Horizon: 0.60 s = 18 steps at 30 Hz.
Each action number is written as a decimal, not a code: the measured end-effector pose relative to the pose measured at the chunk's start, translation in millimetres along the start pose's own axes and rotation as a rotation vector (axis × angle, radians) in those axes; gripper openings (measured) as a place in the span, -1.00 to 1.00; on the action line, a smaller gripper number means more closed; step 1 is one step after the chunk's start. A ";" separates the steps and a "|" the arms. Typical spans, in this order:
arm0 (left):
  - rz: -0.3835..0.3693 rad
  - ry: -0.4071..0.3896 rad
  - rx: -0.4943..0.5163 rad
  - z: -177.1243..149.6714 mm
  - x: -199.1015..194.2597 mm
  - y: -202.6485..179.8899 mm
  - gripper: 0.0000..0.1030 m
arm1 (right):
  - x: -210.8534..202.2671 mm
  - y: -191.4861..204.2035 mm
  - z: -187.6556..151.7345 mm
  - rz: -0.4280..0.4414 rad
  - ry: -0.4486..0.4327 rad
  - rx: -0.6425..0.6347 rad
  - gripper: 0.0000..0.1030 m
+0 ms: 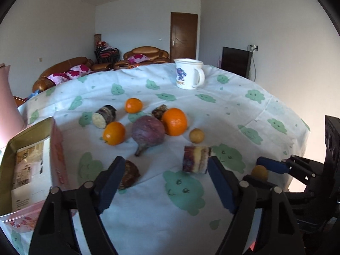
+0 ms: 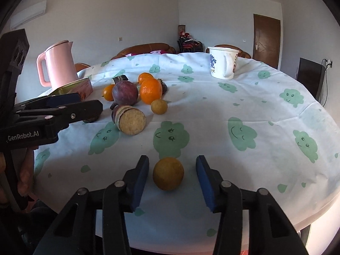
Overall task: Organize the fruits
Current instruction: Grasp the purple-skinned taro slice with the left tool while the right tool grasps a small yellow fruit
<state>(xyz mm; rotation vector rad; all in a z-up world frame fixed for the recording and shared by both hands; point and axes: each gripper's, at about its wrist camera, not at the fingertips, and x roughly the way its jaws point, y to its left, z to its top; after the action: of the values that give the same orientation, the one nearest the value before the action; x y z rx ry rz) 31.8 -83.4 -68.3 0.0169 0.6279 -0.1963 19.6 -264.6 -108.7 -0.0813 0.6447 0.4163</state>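
Fruits are being seen loose on the desk (image 2: 244, 148), none yet gathered, so the sorting is judged barely begun. Nearest, a small round yellow-brown fruit (image 2: 168, 173) is lying between the wide-spread fingers of the right tool (image 2: 172, 178), untouched by either pad. The left tool (image 1: 165, 182) is also being held wide open and empty, with a cut purple-skinned piece (image 1: 195, 159) just ahead of its right finger. Farther off, a dark red fruit (image 1: 148, 132), three oranges (image 1: 174, 121) and another small yellow fruit (image 1: 196, 135) are lying clustered. An open tin box (image 1: 34, 146) at the left is being left unfilled. A white mug (image 1: 188, 73) is standing beyond.
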 end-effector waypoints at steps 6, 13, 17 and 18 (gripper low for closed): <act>-0.057 0.034 0.032 5.8 10.1 -15.8 0.20 | -4.6 -4.8 -0.7 0.018 -0.033 0.016 -0.47; -0.091 0.109 0.057 7.5 29.9 -27.4 0.09 | -6.1 -8.5 -2.1 0.027 -0.046 0.033 -0.47; -0.102 0.145 0.057 9.1 40.0 -29.4 -0.12 | -6.8 -8.8 -4.0 0.037 -0.056 0.032 -0.48; -0.103 0.147 0.051 9.6 41.3 -28.5 -0.20 | -7.1 -9.1 -4.1 0.038 -0.058 0.033 -0.48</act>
<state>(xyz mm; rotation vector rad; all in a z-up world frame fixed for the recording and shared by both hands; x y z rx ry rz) 64.7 -119.4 -83.4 0.0486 0.7705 -0.3124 15.8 -276.2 -108.2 -0.0252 0.5964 0.4425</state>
